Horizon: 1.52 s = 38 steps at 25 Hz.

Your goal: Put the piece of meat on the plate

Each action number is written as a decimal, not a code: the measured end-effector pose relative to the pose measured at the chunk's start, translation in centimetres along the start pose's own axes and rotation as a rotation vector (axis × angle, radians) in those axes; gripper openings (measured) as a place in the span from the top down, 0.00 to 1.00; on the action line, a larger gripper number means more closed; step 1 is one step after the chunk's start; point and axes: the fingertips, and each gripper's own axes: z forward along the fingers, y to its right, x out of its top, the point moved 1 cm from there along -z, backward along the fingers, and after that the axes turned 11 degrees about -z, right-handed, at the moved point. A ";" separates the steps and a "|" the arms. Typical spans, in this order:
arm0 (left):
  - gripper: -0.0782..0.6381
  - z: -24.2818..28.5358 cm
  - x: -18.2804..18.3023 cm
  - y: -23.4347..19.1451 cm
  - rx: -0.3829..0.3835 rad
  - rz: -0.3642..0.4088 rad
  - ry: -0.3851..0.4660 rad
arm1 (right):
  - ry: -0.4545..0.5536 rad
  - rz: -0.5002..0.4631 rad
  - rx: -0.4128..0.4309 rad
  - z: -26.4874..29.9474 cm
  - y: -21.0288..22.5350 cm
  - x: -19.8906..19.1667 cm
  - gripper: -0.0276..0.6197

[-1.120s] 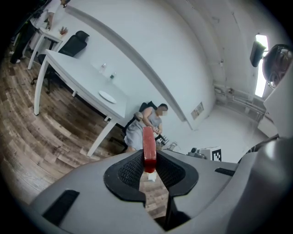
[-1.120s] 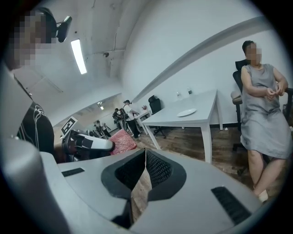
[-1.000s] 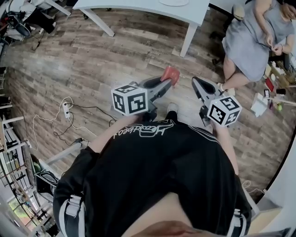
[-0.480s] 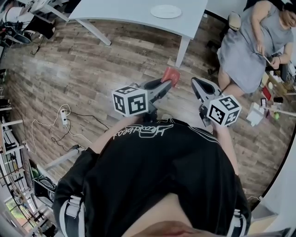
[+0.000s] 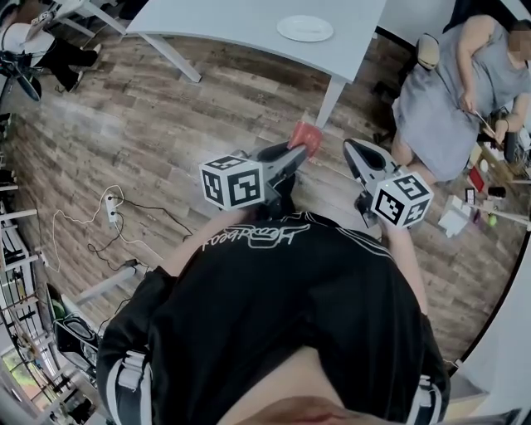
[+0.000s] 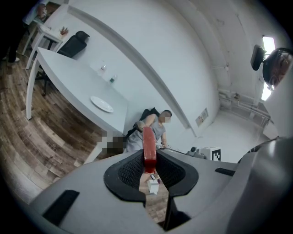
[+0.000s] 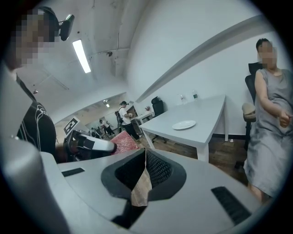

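One thin red piece of meat (image 6: 149, 142), clamped by left gripper (image 6: 147, 161).

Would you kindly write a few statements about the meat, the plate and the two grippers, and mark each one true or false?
1. The left gripper is clamped on the piece of meat. True.
2. The meat lies on the plate. False: the plate is bare and the meat is between the left gripper's jaws, away from the table.
3. The plate sits on the white table. True.
4. The right gripper carries a cup. False: its jaws are together with nothing between them.
5. A person in a grey dress is seated beside the table. True.
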 end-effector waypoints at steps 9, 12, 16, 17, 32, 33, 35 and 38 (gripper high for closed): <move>0.78 3.6 5.6 -2.8 -0.016 -0.003 -0.020 | 0.018 -0.001 0.016 4.6 4.0 2.7 0.94; 0.78 4.8 8.0 -3.9 -0.021 -0.006 -0.036 | 0.011 0.003 0.007 6.5 5.4 3.6 0.94; 0.78 6.8 11.3 -5.3 -0.028 0.000 -0.072 | 0.008 0.031 -0.022 8.8 8.1 4.9 0.94; 0.78 7.3 12.2 -5.6 -0.029 0.002 -0.080 | 0.007 0.036 -0.029 9.4 8.9 5.3 0.94; 0.78 12.8 23.4 -10.3 -0.049 0.007 -0.160 | -0.008 0.076 -0.091 17.9 16.4 10.2 0.94; 0.78 13.1 24.0 -10.7 -0.050 0.007 -0.164 | -0.009 0.078 -0.094 18.4 16.8 10.5 0.94; 0.78 13.6 24.8 -11.3 -0.051 0.008 -0.172 | -0.009 0.081 -0.102 19.1 17.5 10.8 0.94; 0.78 14.4 25.7 -12.3 -0.058 0.001 -0.189 | -0.007 0.084 -0.121 20.1 18.3 10.9 0.94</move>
